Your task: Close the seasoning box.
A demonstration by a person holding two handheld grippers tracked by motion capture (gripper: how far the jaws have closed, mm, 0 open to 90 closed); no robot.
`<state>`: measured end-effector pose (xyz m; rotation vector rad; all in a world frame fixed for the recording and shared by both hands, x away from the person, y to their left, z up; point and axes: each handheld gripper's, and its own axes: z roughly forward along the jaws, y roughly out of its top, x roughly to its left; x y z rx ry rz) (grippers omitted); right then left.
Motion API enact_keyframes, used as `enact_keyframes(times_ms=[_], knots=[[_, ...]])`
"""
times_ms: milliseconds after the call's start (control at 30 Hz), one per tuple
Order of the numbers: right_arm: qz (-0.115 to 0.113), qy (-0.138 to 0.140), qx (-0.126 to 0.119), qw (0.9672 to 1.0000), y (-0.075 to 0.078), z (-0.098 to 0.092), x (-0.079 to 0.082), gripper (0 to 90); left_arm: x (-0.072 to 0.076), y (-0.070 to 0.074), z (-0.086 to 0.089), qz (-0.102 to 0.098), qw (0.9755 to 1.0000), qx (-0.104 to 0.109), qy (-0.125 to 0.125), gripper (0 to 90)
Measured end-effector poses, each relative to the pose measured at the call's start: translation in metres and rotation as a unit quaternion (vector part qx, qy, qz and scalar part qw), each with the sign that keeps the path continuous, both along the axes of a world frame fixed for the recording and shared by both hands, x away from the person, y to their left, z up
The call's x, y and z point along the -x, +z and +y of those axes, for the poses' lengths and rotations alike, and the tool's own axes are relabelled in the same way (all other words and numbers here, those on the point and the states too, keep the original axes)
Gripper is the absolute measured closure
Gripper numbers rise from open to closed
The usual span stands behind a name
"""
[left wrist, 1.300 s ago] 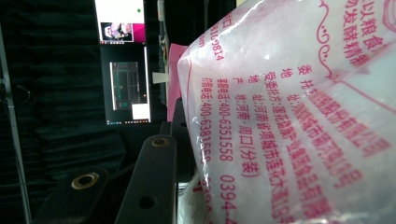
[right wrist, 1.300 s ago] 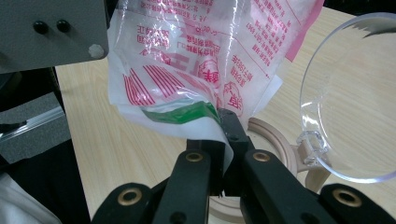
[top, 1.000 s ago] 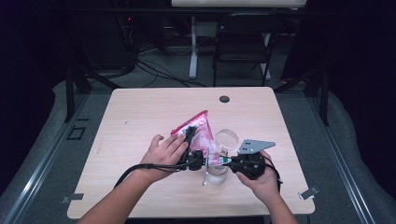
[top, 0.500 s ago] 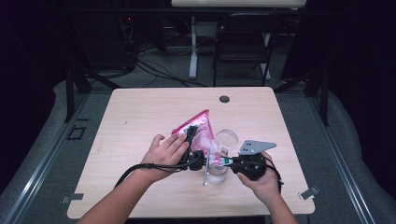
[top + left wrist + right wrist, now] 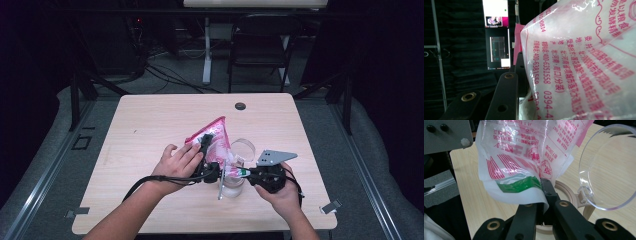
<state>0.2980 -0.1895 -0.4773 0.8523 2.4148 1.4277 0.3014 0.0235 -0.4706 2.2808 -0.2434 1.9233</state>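
Note:
A pink and white printed plastic bag hangs tilted over the table between my two grippers. My left gripper is shut on its body; in the left gripper view one black finger lies against the bag and the other is hidden behind it. My right gripper is shut on the bag's lower corner, beside a green strip. Right under that corner stands a clear jar with a beige rim. Its clear hinged lid stands open behind it.
The wooden table has a small black round disc near its far edge. A chair and cables lie beyond the table. A lit monitor stands in the dark background.

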Motion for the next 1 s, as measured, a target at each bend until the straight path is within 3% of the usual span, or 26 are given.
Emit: enact_keyframes(times_ms=[600,1000], knots=[[-0.001,0.0,0.001,1.0,0.0001,0.0003,0.0001,90.0,0.0012,-0.0008,0.0005,0.006,1.0,0.003,0.005,72.3],[-0.003,-0.002,0.002,1.0,0.0,0.0003,0.0001,90.0,0.0014,-0.0004,0.0001,0.0,1.0,0.001,0.003,72.4]])
